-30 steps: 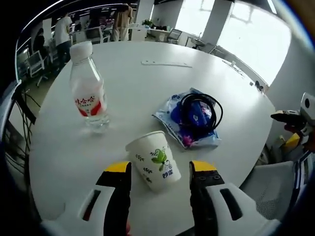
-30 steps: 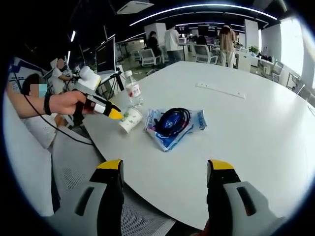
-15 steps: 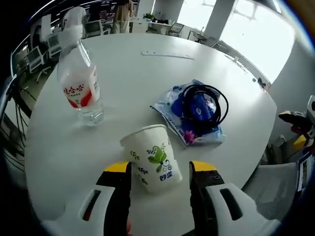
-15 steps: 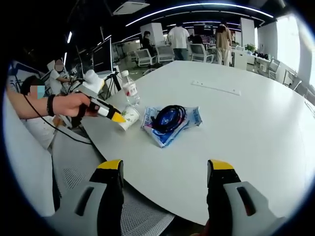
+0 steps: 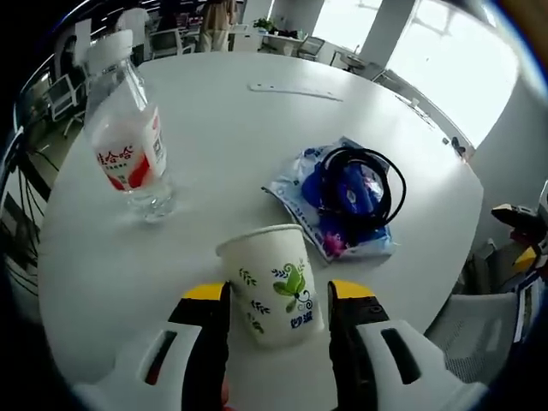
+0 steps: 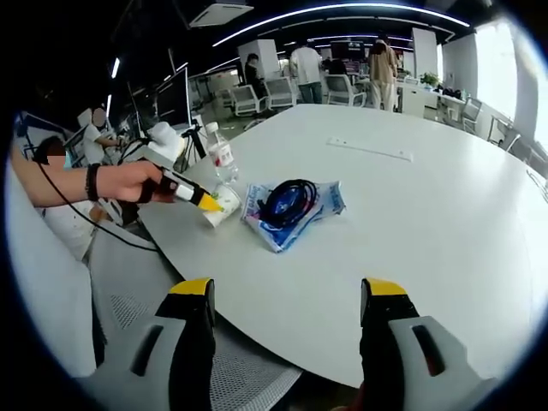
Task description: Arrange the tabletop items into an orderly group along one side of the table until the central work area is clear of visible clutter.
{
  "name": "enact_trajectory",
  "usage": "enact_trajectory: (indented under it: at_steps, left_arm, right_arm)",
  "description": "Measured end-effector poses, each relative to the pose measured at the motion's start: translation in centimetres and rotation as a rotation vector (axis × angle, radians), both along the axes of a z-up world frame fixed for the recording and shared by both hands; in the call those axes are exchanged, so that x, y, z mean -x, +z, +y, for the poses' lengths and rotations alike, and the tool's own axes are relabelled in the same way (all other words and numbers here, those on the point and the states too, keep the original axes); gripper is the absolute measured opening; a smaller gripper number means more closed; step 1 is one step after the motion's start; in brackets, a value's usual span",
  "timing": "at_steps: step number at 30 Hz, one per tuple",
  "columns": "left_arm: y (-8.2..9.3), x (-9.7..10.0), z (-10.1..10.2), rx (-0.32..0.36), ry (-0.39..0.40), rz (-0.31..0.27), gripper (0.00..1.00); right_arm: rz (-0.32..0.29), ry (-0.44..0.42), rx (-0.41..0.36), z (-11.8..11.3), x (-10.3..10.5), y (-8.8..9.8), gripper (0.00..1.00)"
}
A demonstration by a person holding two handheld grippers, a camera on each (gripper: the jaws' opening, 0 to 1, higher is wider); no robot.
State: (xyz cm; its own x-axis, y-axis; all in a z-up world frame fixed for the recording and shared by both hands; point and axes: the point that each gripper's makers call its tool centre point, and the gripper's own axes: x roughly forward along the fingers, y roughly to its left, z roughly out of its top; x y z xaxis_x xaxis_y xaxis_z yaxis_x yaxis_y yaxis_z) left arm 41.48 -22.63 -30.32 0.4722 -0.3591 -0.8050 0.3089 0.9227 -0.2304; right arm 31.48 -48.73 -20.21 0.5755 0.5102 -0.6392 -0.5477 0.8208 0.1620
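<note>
Standing upright, white paper cup [image 5: 272,282] bears green leaves.

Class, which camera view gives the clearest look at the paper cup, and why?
The left gripper view: the paper cup stands large between that gripper's jaws, its green leaf print readable. In the right gripper view the cup is small and distant, partly hidden by the left gripper.

White paper cup [image 5: 272,284] with green leaf print; red-labelled bottle [image 5: 125,128].

Left cam close, right far (same table [image 6: 445,205]).
</note>
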Motion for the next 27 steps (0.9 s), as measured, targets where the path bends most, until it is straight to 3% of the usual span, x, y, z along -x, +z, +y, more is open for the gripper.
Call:
enact_trajectory:
  at_steps: [15,27]
  left_arm:
    - [-1.4,-0.1,0.2,-0.009,0.004,0.064,0.4]
    - [-0.9,0.1,0.6,0.004,0.007,0.043,0.38]
  right_arm:
    - [0.005,0.011,-0.005,0.5,-1.1,-0.2,0.69]
    - [0.009,0.041,-0.009,1.5,-2.0,-0.4,0.68]
